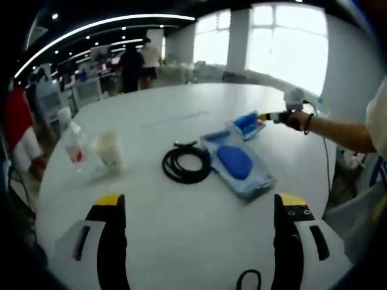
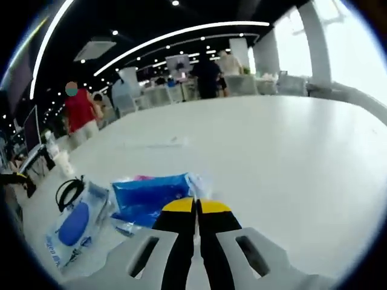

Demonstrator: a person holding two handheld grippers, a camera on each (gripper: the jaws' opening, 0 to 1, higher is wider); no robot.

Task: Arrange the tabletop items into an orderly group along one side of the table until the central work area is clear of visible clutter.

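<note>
Blue plastic packet (image 2: 151, 196) sits just beyond the right gripper (image 2: 196, 208), whose jaws are pressed together perhaps pinching its edge, while the left gripper (image 1: 196, 208) hangs spread before the black cable coil (image 1: 186, 164); a thin grip could slip when dragged.

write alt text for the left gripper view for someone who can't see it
The left gripper hovers open over a white table. Ahead lie a coiled black cable and a clear pouch with a blue insert. The right gripper touches a blue packet beyond, and a cup and bottle stand to the left.
</note>
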